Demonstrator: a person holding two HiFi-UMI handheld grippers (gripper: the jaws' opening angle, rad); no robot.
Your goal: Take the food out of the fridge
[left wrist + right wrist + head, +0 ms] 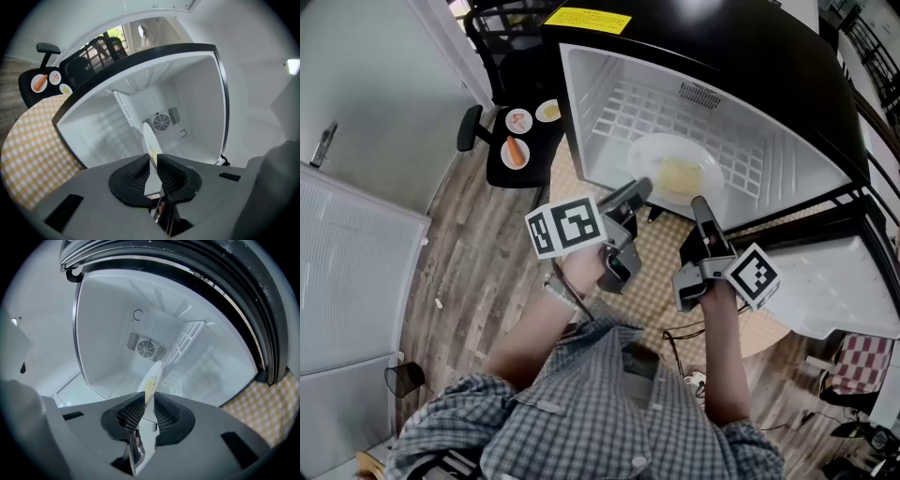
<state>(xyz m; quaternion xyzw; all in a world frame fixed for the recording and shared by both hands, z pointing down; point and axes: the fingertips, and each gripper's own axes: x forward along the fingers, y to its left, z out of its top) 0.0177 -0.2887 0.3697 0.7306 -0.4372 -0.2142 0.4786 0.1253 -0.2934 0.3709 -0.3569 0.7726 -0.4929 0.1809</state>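
White plate (652, 155) carrying pale yellow food (680, 176) lies level just inside the fridge (600, 94) mouth in the head view; I grip two sides so nothing slides. In the left gripper view, my left tongs (153, 169) pinch its thin rim edge-on. In the right gripper view, my right tongs (146, 412) clamp the rim likewise.

Bright, even light fills the white fridge (741, 141) ahead of the left hand-held gripper (153, 165) and the right hand-held gripper (147, 409), nearly washing out its walls. Glare streaks the fridge's black outside. Both gripper views bend strongly, with black corners. The gripper bodies nearest the lens look soft.
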